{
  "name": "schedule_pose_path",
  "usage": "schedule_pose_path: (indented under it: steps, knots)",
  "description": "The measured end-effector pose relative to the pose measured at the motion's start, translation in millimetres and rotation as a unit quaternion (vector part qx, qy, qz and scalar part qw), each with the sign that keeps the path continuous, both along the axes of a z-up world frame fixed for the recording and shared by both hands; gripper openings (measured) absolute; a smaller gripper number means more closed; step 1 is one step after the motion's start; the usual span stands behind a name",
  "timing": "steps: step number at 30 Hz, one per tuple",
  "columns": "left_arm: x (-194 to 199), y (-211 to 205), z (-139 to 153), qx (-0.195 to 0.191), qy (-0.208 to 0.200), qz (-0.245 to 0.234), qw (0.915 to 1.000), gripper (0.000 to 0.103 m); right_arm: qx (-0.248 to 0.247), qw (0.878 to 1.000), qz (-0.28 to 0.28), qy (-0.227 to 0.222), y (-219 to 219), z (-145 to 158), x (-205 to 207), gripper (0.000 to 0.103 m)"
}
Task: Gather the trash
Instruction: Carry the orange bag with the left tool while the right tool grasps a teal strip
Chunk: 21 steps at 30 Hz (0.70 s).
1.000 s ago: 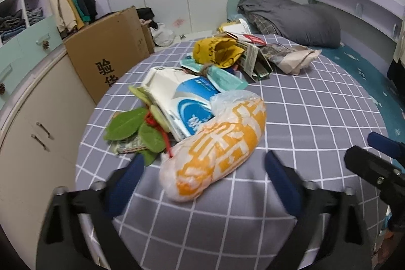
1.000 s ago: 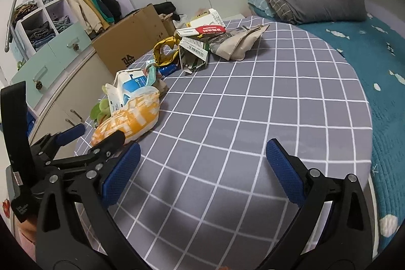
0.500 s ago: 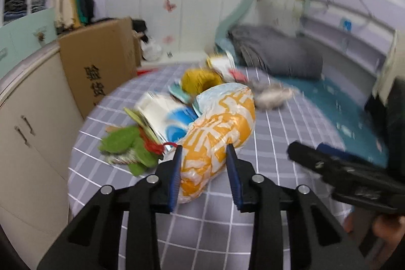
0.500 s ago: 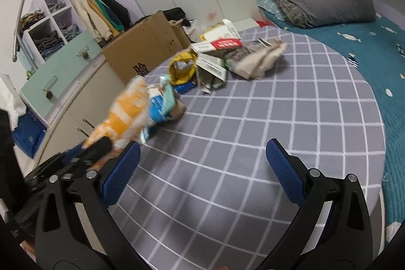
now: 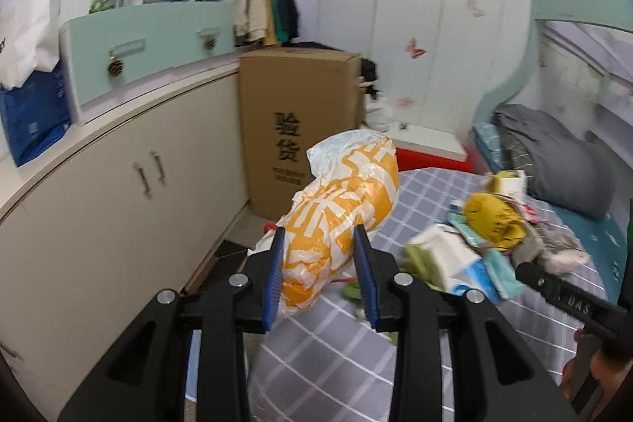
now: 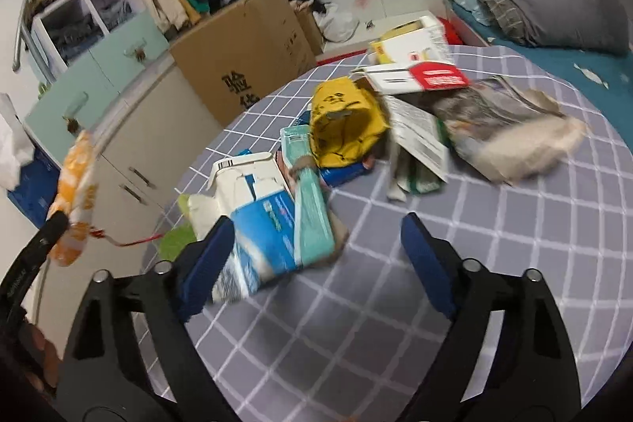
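My left gripper (image 5: 321,273) is shut on an orange and white plastic bag (image 5: 341,214) and holds it in the air past the left edge of the grey checked bed cover (image 5: 427,339). The bag also shows in the right wrist view (image 6: 75,192), with a red string hanging from it. My right gripper (image 6: 314,260) is open and empty, just above a blue and white paper pack (image 6: 257,220) in the trash pile. A teal packet (image 6: 310,208), a yellow crumpled bag (image 6: 346,121) and a red and white carton (image 6: 419,76) lie further back.
A brown cardboard box (image 5: 296,129) stands on the floor between the bed and the cream cabinet (image 5: 118,208). Crumpled newspaper (image 6: 510,129) lies at the right of the pile. A grey quilt (image 6: 542,6) lies at the bed's far end. Green leaves (image 6: 178,238) lie at the cover's left edge.
My left gripper closed on the orange bag, lifted it off the bed cover and swung it left toward the cabinet. My right gripper moved forward to the trash pile.
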<state>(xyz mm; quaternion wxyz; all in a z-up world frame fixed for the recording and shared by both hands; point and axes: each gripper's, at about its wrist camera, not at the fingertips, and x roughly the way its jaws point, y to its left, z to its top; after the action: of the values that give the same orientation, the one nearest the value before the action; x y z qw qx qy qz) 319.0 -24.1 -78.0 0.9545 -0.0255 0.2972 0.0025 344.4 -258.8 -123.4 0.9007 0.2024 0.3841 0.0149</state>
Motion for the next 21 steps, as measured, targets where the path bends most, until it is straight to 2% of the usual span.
schedule_pose_path:
  steps: [2, 4, 7, 8, 9, 11, 14, 21]
  knots:
    - [7.4, 8.2, -3.4, -0.003, 0.008, 0.009, 0.9999, 0.033, 0.008, 1.000, 0.008, 0.012, 2.2, -5.8, 17.8, 0.076]
    - [12.2, 13.9, -7.4, -0.005, 0.014, 0.014, 0.9998, 0.033, 0.001, 1.000, 0.004, 0.022, 3.6, -10.4, 30.5, 0.068]
    - [16.9, 23.8, -13.1, -0.011, 0.024, 0.014, 0.9996, 0.033, 0.016, 0.999, 0.008, 0.041, 1.0, -22.0, 47.0, 0.039]
    - [16.8, 25.9, -15.3, -0.011, 0.027, 0.014, 0.9995, 0.033, 0.025, 0.999, 0.013, 0.045, -0.1, -25.6, 50.9, 0.025]
    - [17.4, 29.0, -16.6, -0.011, 0.028, 0.015, 0.9995, 0.033, 0.026, 0.998, 0.017, 0.047, -0.1, -26.6, 52.3, 0.020]
    - [18.0, 33.9, -17.6, -0.014, 0.030, 0.013, 0.9994, 0.033, 0.029, 0.999, 0.024, 0.035, -1.2, -24.2, 49.5, 0.015]
    - [17.3, 41.7, -19.4, -0.023, 0.031, 0.012, 0.9992, 0.033, 0.014, 1.000, 0.019, 0.010, 0.5, -10.3, 37.2, 0.012]
    - [7.1, 65.0, -20.9, -0.048, 0.033, 0.013, 0.9982, 0.033, 0.006, 0.998, 0.022, -0.054, 15.7, 29.9, -2.9, 0.012]
